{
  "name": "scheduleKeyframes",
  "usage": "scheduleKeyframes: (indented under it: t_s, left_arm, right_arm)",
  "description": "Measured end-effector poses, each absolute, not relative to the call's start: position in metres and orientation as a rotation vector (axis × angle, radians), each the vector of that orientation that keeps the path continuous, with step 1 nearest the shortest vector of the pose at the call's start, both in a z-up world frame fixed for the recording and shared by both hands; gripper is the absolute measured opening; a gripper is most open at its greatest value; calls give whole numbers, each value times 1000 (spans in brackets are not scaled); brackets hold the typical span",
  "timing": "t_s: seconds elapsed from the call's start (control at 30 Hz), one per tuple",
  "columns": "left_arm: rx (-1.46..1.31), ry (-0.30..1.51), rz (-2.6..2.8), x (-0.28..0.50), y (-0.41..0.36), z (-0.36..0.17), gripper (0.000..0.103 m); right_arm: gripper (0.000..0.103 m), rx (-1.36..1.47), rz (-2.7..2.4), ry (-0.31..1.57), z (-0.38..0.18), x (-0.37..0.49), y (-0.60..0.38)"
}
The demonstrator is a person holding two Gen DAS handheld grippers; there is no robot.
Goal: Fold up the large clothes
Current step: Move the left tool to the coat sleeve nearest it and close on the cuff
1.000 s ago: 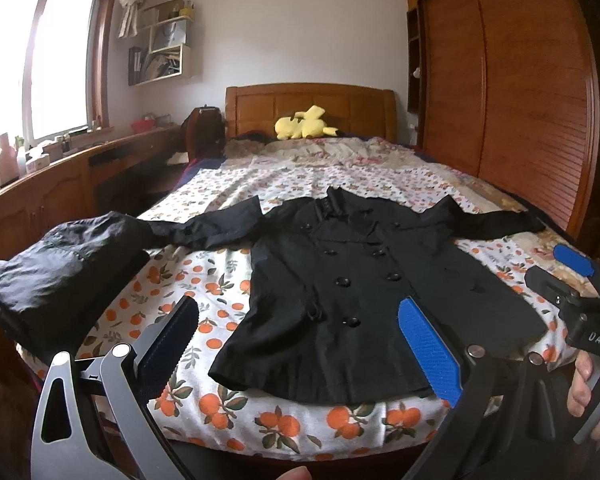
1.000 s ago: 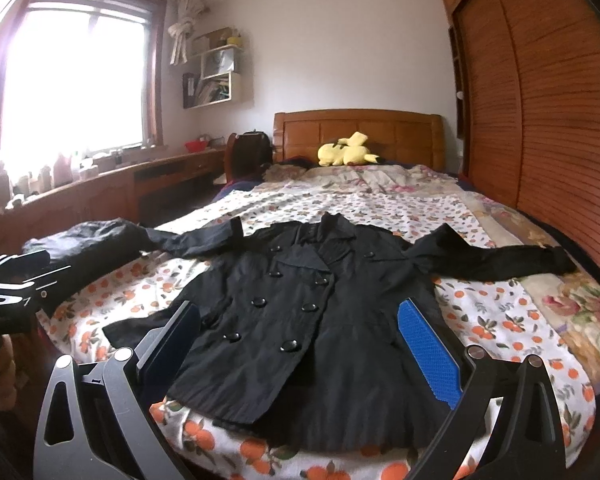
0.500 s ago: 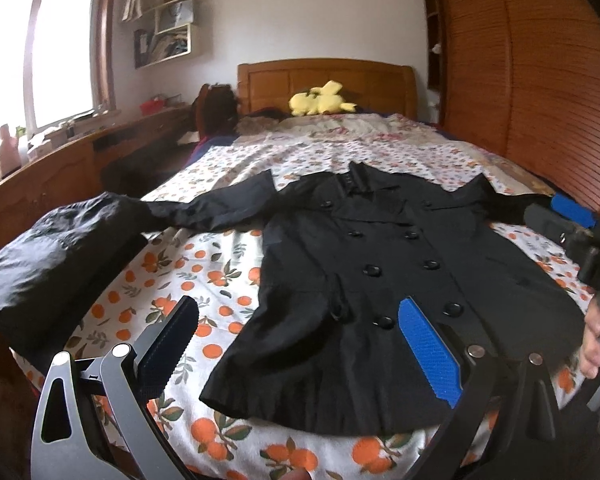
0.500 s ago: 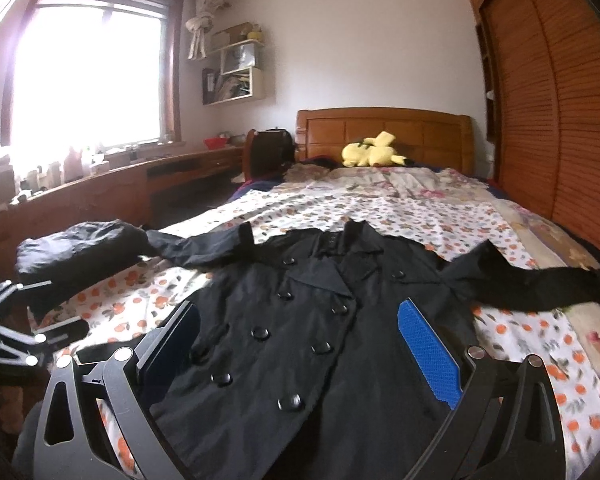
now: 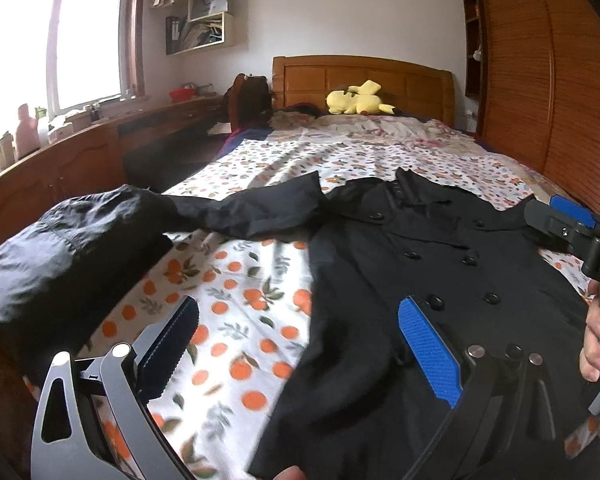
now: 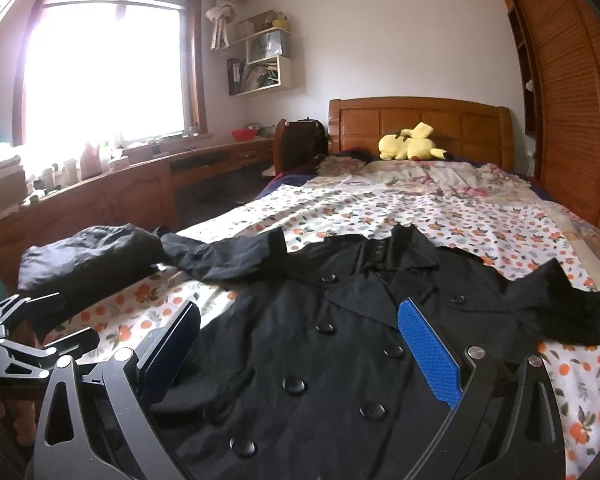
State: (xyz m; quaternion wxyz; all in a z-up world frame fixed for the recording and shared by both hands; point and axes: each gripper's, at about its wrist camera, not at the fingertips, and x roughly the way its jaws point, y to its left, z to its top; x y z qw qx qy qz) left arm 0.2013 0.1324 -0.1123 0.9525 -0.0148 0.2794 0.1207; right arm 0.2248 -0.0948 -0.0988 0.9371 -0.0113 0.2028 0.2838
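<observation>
A black double-breasted coat (image 5: 420, 280) lies flat, front up, on the orange-print bedsheet (image 5: 236, 304), sleeves spread to both sides; it also shows in the right wrist view (image 6: 340, 344). My left gripper (image 5: 296, 344) is open and empty, low over the coat's left hem edge. My right gripper (image 6: 298, 344) is open and empty over the coat's lower front; it also shows in the left wrist view (image 5: 572, 220) at the right edge. Its left sleeve (image 6: 228, 256) reaches toward a folded black garment (image 5: 60, 256).
A folded black garment (image 6: 88, 256) sits at the bed's left corner. A yellow plush toy (image 5: 356, 98) lies by the wooden headboard (image 5: 364, 76). A wooden desk (image 6: 120, 196) runs along the left under the window. A wooden wardrobe (image 5: 560, 80) stands on the right.
Both grippers have moved forward and lower toward the coat, which now fills more of each view. Both stay open. The coat has not moved.
</observation>
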Motion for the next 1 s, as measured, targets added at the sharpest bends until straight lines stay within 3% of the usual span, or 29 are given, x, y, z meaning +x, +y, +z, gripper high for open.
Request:
scheduleKeyframes:
  t_s: [0.63,0.93,1.0]
  left_arm:
    - [-111,615,281,315,241,-139,101]
    - [-148,668,271,395,277,-163,101]
    - [-178,686,266,413,287,-171,96]
  right_arm:
    - [96,-95,574,594,-180,282,-56]
    - [96,-93,580,614,-185,286,-54]
    - [96,-99,582,613,-185,285,-53]
